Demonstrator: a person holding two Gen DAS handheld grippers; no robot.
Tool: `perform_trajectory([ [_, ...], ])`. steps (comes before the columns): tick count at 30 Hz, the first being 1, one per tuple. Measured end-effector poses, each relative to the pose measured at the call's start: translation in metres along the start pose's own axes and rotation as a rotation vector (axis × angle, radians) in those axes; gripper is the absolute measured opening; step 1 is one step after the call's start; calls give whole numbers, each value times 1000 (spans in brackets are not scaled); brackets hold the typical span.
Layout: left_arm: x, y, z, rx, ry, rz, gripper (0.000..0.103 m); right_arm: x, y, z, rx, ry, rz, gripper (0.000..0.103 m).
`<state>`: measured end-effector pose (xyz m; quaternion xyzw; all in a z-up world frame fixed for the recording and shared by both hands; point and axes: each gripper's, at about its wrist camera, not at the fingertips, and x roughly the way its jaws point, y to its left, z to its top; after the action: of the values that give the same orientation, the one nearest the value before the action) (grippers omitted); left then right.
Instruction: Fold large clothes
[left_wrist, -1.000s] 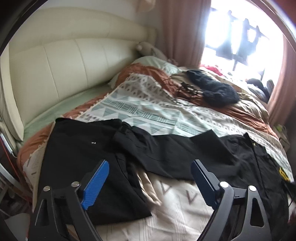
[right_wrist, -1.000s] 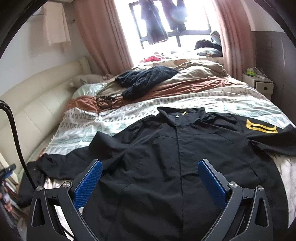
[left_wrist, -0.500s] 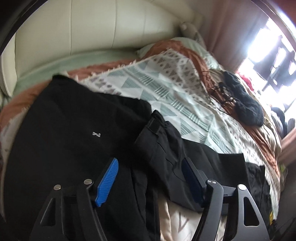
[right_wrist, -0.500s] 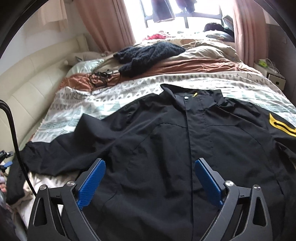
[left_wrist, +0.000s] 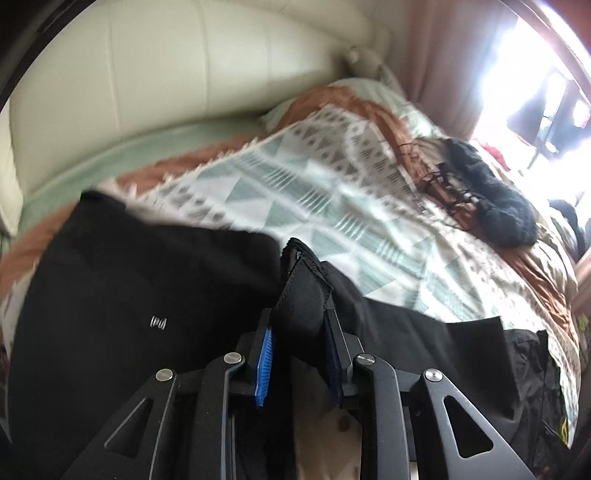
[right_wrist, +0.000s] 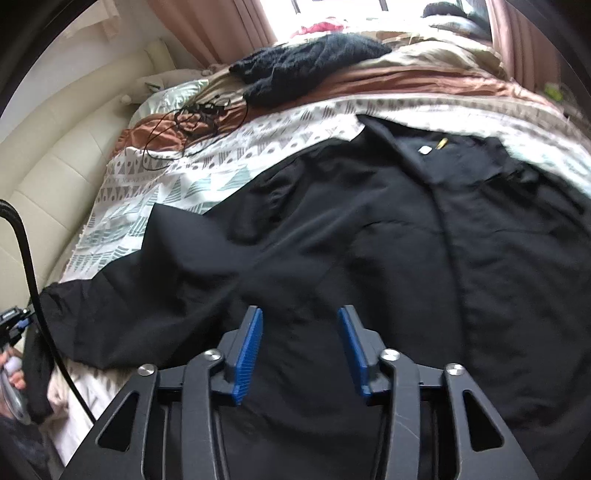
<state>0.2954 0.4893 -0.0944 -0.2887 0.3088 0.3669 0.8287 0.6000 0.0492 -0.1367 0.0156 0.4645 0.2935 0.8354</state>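
Observation:
A large black jacket (right_wrist: 424, 236) lies spread face up on the bed, collar toward the window. Its long sleeve (right_wrist: 155, 266) stretches to the left. In the left wrist view, my left gripper (left_wrist: 297, 321) is shut on the sleeve cuff (left_wrist: 303, 295), which bulges up between the blue pads. My right gripper (right_wrist: 300, 321) sits low over the jacket's lower front, its jaws partly closed with black cloth between them; a firm pinch does not show. A second black garment (left_wrist: 122, 295) with a small white logo lies left of the cuff.
A patterned blanket (left_wrist: 295, 192) covers the bed. A dark knitted garment (right_wrist: 306, 70) and a tangle of black cables (right_wrist: 195, 114) lie farther back. A cream padded headboard (left_wrist: 166, 66) runs along the left. Curtains and a bright window are behind.
My left gripper has moved down to the sleeve cuff and closed on it. My right gripper has dropped onto the jacket front and its jaws have narrowed a lot.

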Motion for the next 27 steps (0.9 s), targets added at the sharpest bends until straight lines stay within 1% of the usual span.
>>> perform_trajectory([
  [1, -6, -5, 4, 11, -12, -8, 25, 9, 3, 1, 16, 12, 37, 28],
  [3, -23, -18, 14, 39, -47, -35, 24, 22, 11, 3, 38, 35, 88, 20],
  [4, -29, -22, 17, 47, -56, -44, 23, 30, 16, 5, 46, 48, 121, 17],
  [6, -49, -37, 27, 76, -92, -73, 22, 46, 24, 7, 56, 78, 163, 14],
  [8, -68, -52, 34, 99, -120, -96, 21, 62, 31, 7, 59, 116, 166, 14],
  [10, -82, -66, 40, 114, -137, -117, 20, 82, 33, 3, 64, 183, 125, 14],
  [12, -97, -81, 47, 133, -154, -131, 20, 84, 33, 2, 54, 190, 121, 13],
  [15, -121, -104, 56, 165, -180, -175, 19, 67, 30, -1, 70, 208, 104, 15],
  [17, -141, -125, 61, 198, -211, -198, 19, 48, 23, -4, 92, 198, 128, 19],
  [19, -156, -140, 63, 218, -229, -221, 19, 16, 16, -8, 97, 154, 128, 36],
  [21, -176, -164, 66, 245, -249, -256, 19, -11, 8, -11, 100, 108, 120, 42],
  [22, -183, -171, 64, 254, -255, -266, 19, -32, 2, -13, 108, 79, 117, 43],
  [24, -204, -197, 64, 282, -275, -292, 18, -61, -9, -17, 130, 43, 115, 44],
  [25, -210, -206, 64, 290, -279, -301, 18, -76, -15, -19, 138, 25, 110, 47],
  [27, -228, -235, 61, 315, -284, -338, 18, -105, -27, -23, 146, -16, 103, 50],
])
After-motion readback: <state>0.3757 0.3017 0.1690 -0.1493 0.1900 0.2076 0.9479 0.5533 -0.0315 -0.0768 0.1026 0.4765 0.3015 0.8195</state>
